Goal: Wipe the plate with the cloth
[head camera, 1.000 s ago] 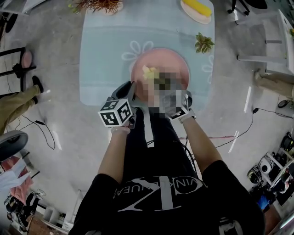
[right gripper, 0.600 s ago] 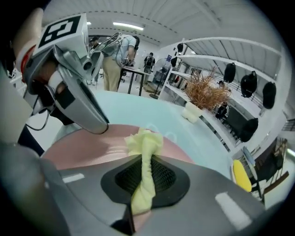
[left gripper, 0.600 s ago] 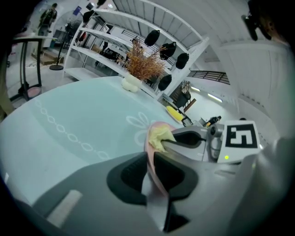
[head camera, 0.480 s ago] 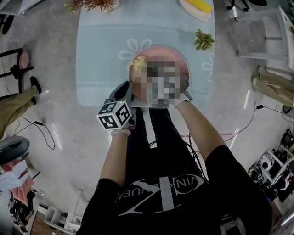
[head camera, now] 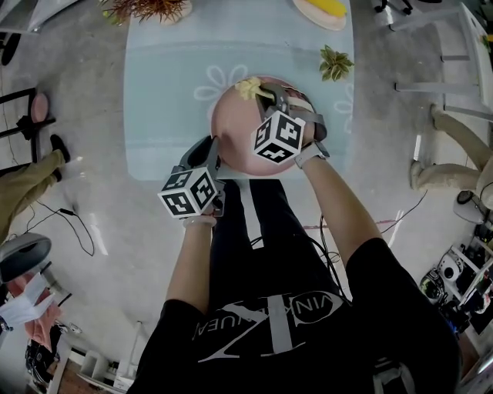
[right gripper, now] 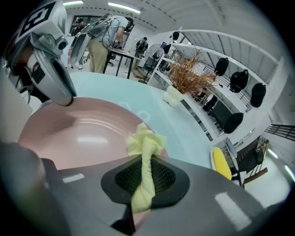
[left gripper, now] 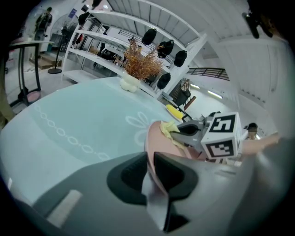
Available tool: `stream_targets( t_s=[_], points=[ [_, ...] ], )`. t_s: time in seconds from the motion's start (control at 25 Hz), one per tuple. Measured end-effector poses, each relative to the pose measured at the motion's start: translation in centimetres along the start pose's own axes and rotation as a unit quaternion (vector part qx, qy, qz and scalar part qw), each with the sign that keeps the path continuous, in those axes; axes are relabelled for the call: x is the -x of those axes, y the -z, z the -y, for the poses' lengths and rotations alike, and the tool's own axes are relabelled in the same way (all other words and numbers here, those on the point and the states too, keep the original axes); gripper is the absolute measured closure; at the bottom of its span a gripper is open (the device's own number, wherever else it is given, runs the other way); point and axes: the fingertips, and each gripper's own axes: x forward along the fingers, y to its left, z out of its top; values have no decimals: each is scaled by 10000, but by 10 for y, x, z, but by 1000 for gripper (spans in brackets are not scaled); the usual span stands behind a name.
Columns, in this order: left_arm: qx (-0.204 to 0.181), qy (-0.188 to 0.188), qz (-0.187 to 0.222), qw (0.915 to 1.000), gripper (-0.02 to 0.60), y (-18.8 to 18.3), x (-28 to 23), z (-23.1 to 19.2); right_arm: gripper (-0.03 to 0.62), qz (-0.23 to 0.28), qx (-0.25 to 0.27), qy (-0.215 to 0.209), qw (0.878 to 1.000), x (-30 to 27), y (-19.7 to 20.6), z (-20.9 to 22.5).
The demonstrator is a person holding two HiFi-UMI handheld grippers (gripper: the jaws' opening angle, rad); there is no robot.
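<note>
The right gripper (head camera: 266,95) is covering part of the plate (head camera: 231,127), upper centre. The top edge is cropping the plant (head camera: 146,8).

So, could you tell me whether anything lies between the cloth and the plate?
Nothing visible does. The right tool holds the cloth at the plate's far rim, the plate's face is bare, and the left tool grips its near rim.

1. a table (head camera: 166,115) under a pale blue cover printed with white flowers.
2. at its far edge: a dried plant (head camera: 150,9) in a white vase, and a dish (head camera: 323,11) holding something yellow.
3. a small green plant (head camera: 336,63) near its right edge.
</note>
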Motion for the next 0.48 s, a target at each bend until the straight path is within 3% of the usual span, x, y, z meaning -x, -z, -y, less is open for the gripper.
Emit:
stream_targets(
  t_s=[0.48],
  points=[
    [-20, 92, -76, 9999, 581, 0, 1, 0, 559, -695, -567, 177, 9958, 27, 51, 1]
  ],
)
